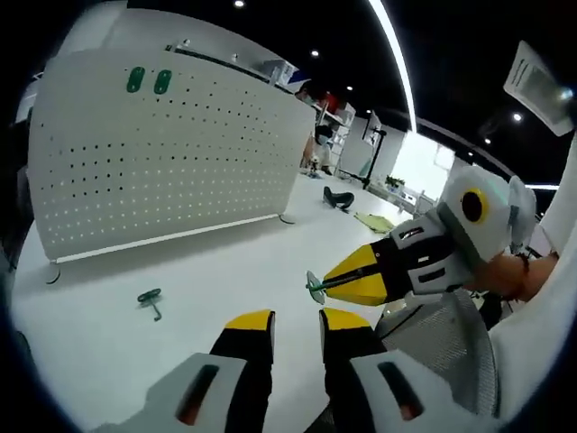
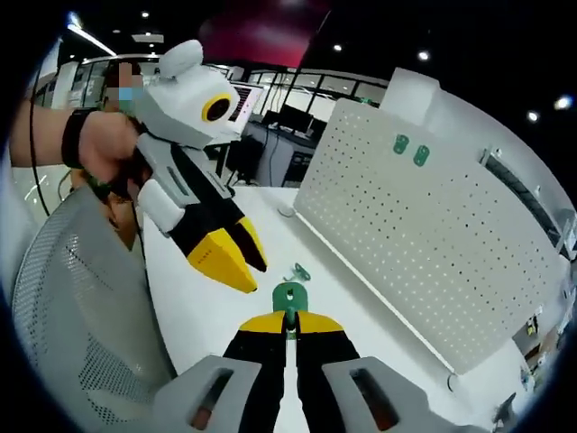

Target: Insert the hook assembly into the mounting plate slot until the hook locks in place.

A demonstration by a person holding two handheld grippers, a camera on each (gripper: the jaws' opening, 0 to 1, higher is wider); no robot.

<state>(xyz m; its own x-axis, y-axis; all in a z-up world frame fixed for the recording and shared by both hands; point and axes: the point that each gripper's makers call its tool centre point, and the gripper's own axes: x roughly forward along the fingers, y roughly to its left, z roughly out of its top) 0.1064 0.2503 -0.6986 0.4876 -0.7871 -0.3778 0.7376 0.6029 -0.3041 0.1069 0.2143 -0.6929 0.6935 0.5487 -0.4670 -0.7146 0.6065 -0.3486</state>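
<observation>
A white pegboard mounting plate [image 1: 171, 153] [image 2: 433, 225] stands upright on the white table [image 1: 252, 262], with two green hooks [image 1: 149, 80] [image 2: 411, 149] near its top. My right gripper [image 2: 288, 327] [image 1: 328, 281] is shut on a green hook assembly [image 2: 288, 296] [image 1: 314, 287], held in the air above the table and well short of the plate. My left gripper [image 1: 297, 323] [image 2: 255, 275] is open with nothing between its jaws, close beside the right one. Another green hook [image 1: 151, 299] [image 2: 300, 271] lies loose on the table in front of the plate.
A grey mesh chair back [image 2: 81, 307] [image 1: 442, 334] sits at the table's near edge. A person's hand [image 2: 104, 144] holds the left gripper. Small items [image 1: 339, 198] lie on the far table end, past the plate.
</observation>
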